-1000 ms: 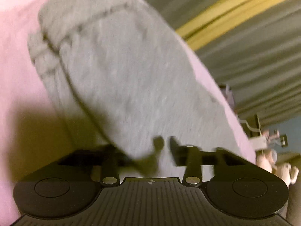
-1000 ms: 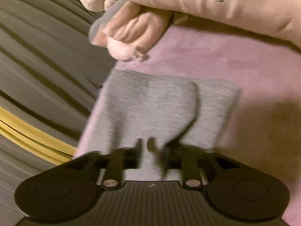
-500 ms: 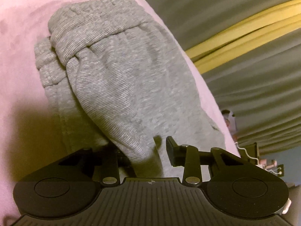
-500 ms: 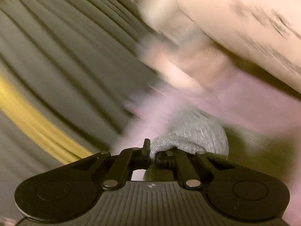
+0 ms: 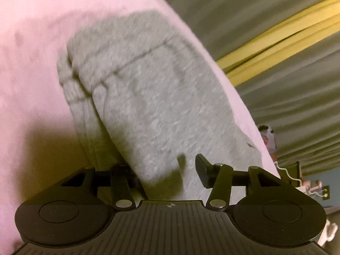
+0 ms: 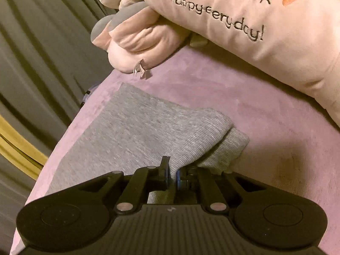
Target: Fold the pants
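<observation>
The grey knit pants [image 5: 153, 97] lie folded on a pink blanket [image 5: 31, 63], waistband at the far end. My left gripper [image 5: 167, 174] is open, its jaws apart, with a fold of the grey fabric lying between them. In the right wrist view the pants [image 6: 131, 131] lie flat along the blanket's left edge. My right gripper [image 6: 173, 173] is shut on a raised fold of the pants, pinched between the blue pads.
A pink plush pillow [image 6: 255, 21] with stitched lettering and a plush toy [image 6: 140, 42] lie at the far end of the pink blanket [image 6: 265, 127]. Grey curtains [image 6: 38, 42] with a yellow band [image 5: 276, 42] hang beside the bed's edge.
My left gripper's jaws have opened wider around the fold. My right gripper swung up with the pinched fabric, then came back down onto the blanket, still shut on it.
</observation>
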`<state>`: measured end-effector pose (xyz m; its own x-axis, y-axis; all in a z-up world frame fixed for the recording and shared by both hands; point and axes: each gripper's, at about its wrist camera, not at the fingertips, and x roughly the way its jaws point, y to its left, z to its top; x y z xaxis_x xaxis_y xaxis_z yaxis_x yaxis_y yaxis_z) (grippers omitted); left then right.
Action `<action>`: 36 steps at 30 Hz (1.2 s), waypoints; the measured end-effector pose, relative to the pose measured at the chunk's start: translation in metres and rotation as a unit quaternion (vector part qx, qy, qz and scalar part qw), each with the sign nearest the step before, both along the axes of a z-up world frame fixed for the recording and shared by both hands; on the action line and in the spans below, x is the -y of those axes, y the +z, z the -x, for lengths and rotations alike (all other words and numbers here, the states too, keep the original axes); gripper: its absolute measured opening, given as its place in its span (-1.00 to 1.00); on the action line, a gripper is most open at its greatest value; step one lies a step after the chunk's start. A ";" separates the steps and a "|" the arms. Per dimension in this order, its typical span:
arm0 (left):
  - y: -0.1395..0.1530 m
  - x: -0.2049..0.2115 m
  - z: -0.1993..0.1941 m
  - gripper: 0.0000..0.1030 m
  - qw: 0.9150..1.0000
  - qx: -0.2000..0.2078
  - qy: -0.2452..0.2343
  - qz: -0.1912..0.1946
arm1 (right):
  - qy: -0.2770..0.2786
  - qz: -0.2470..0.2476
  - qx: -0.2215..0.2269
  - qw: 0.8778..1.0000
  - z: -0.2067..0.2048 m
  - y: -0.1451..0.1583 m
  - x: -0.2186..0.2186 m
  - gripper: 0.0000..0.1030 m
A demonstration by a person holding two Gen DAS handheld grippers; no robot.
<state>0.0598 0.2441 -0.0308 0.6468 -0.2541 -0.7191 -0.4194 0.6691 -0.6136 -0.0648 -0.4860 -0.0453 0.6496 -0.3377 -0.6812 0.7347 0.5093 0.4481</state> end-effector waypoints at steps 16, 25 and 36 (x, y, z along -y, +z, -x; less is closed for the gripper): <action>0.094 0.093 0.005 0.87 0.956 0.083 0.013 -0.281 | -0.053 0.164 -0.026 0.985 0.018 0.059 -0.027 -0.53; 0.008 0.195 -0.043 0.79 0.951 0.066 -0.023 -0.302 | 0.116 0.157 -0.019 0.980 -0.095 0.035 -0.050 -0.52; -0.023 0.182 -0.070 1.00 0.902 0.077 -0.033 -0.424 | 0.026 0.225 -0.092 0.970 -0.125 0.023 -0.011 -0.43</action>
<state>0.1295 0.0622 -0.0534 0.7586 0.3048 -0.5758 -0.3161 0.9450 0.0839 0.0606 -0.4749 -0.0226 0.5561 -0.5973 -0.5779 0.7486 0.6620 0.0362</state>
